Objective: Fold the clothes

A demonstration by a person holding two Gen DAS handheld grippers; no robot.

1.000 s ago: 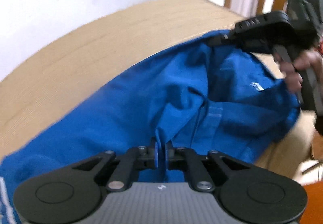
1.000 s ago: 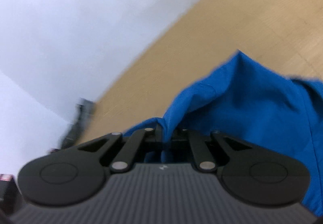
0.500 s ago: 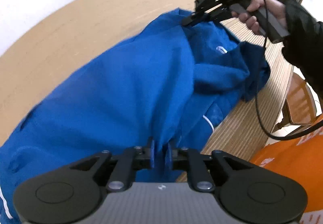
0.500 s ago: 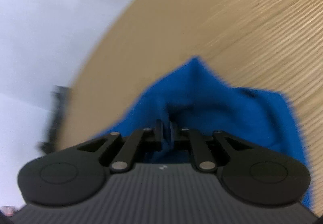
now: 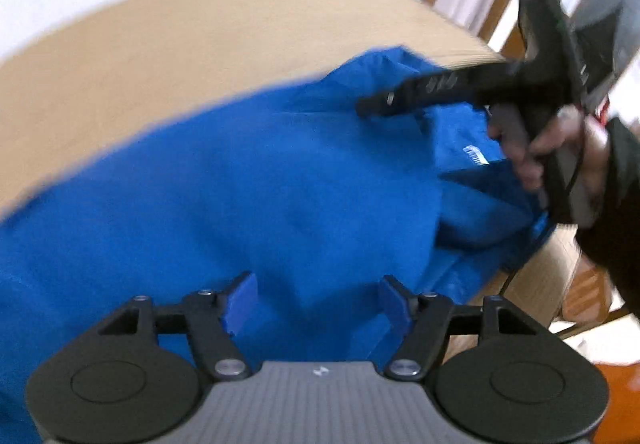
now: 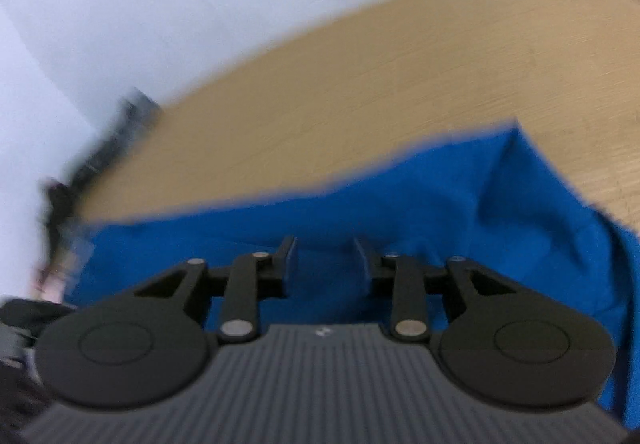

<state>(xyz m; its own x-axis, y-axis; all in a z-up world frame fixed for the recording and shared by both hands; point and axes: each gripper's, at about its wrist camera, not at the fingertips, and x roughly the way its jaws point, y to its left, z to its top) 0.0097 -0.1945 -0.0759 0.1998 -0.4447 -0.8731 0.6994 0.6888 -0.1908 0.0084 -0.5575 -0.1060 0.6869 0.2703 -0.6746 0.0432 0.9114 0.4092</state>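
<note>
Soft, light blue fabric garment (image 5: 248,183), lying bunched on the pale wooden table (image 5: 200,43); it should drape and slip easily, so hems or corners are probably the best holds. Left gripper (image 5: 318,302) tilts steeply down over the cloth, jaws opening, gripping nothing. Right gripper (image 6: 325,262), in a person's hand (image 5: 560,151), slants downward, jaws opening; blur hides any contact.

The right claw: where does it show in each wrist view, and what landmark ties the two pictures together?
Left wrist view: right claw at upper right, over the blue garment, its jaws opening.
Right wrist view: right claw at bottom centre, garment beneath.
Shared landmark: the garment's far edge against the wooden table.
</note>
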